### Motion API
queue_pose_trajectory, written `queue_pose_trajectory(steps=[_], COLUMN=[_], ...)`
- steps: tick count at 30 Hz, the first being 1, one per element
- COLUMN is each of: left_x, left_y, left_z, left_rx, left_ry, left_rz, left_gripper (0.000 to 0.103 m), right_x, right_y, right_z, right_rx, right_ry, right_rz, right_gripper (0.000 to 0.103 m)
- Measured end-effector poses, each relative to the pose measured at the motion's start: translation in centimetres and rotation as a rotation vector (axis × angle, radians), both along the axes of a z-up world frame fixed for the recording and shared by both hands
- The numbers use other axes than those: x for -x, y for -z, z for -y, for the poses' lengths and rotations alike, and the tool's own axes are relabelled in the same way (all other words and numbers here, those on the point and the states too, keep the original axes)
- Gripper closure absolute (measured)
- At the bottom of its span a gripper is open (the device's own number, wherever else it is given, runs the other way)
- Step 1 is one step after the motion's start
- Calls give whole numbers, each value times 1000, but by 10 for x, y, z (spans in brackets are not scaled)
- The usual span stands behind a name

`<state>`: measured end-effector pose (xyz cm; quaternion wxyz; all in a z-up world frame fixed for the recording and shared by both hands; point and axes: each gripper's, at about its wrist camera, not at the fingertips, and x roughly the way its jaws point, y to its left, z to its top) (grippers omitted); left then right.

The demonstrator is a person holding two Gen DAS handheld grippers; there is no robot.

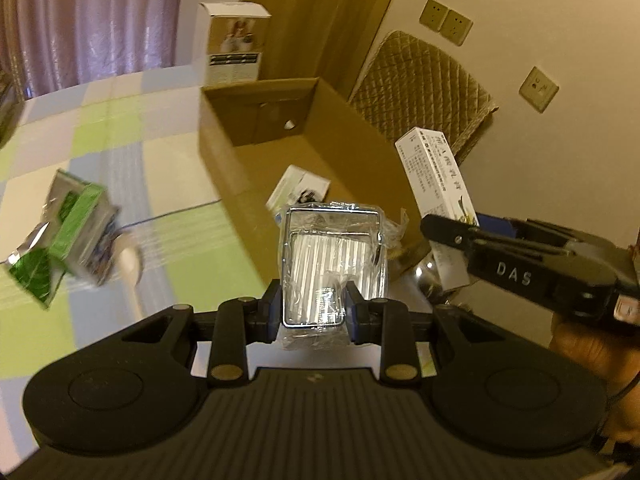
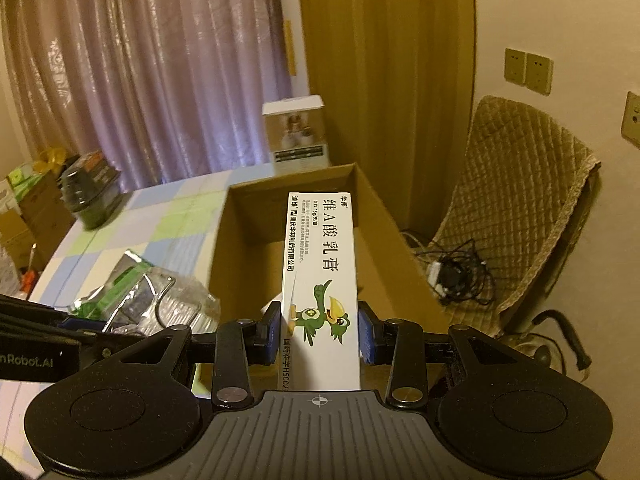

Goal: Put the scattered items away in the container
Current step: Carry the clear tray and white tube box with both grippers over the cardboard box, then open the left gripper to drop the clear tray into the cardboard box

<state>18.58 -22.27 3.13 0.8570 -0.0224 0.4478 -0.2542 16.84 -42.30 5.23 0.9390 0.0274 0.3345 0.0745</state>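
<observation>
Left hand-held gripper [image 1: 313, 308] clamps the wrapped packet [image 1: 334, 256] by its bottom end, right hand-held gripper [image 2: 319, 332] clamps the ointment box [image 2: 320, 280]; both are above the cardboard box [image 1: 224, 148] near end. Release early and either may hit the rim and fall outside.

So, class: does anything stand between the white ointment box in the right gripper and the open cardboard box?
Nothing visible does. The ointment box points straight at the open-topped cardboard box, whose opening is uncovered.

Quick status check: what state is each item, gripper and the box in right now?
Left gripper: shut on wrapped metal rack.
Right gripper: shut on white ointment box, above the cardboard box.
Cardboard box: open, a small packet inside.
Green pouch: on the table, outside.
</observation>
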Motion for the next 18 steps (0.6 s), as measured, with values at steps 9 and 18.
queue_pose_trajectory(steps=[9,18], left_x=[-40,-64], left_y=[14,36], left_z=[37,48], left_rx=[32,38], left_ry=[-7,-13], left_rz=[-22,-60], left_gripper=[77,77], right_x=[-34,-53], right_y=[12,23], right_z=[24,32], right_rx=[2,-1], right_ry=[30,42], right_rz=[-19,-39], right_gripper=[63,63])
